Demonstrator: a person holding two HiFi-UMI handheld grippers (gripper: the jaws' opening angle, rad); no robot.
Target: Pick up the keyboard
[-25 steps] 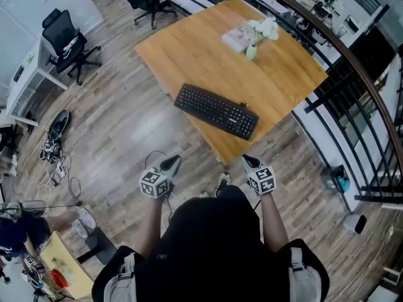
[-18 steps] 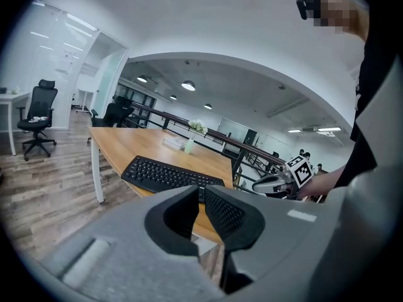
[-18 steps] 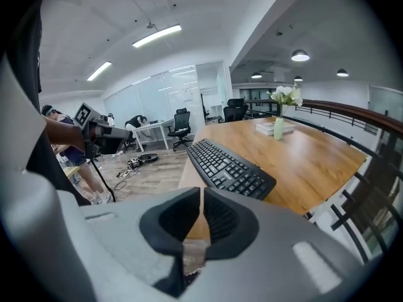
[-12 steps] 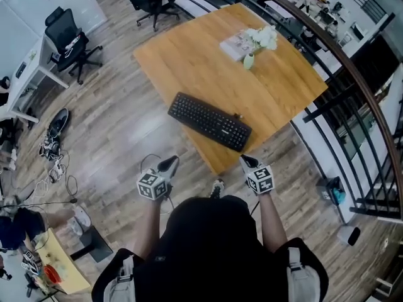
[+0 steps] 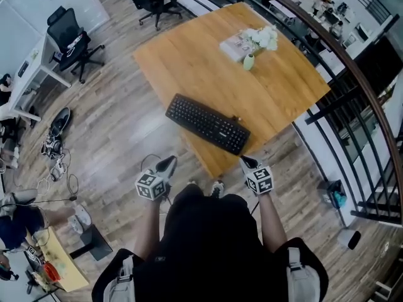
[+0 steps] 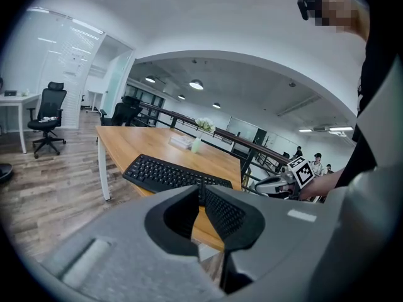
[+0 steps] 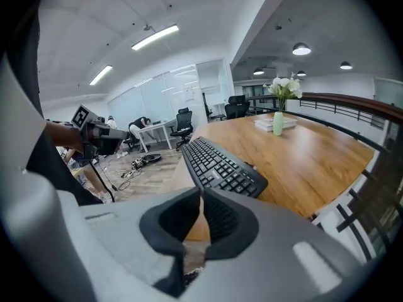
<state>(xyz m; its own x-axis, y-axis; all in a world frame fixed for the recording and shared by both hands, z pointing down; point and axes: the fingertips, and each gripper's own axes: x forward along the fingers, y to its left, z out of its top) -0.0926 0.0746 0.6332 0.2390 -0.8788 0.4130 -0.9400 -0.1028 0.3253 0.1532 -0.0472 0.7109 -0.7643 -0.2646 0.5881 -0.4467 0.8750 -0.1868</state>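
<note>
As the person walked closer over the last second, the left gripper (image 5: pixel 167 163) and the right gripper (image 5: pixel 247 162) kept their places low in the head view. The table (image 5: pixel 189 55) and all on it drew toward them. Both grippers had their jaws pressed together with nothing between, and neither touched anything. They flanked the table's near corner, just short of it.

This looked like the approach stage only. The lift had not begun, and the jaws would probably have to part before either could take hold.

The gripper bodies were smooth grey shells. Their dark pads were finely ribbed and met in a thin seam.

The keyboard (image 5: pixel 208 123) lay flat on the table near that corner, skewed to the edges. Its left end sat at the table's edge, and I could not tell whether it overhung. It was a long, thin slab of matt black plastic with rows of low keys and rounded ends. That shape probably offers only its thin edges for a pinch.

The tabletop was smooth, orange-brown wood grain on pale legs. Well behind the keyboard stood a small pale-green vase (image 5: pixel 249 61) of white flowers beside a flat book (image 5: pixel 233 43). The floor (image 5: pixel 119 137) was grey-brown plank.
</note>
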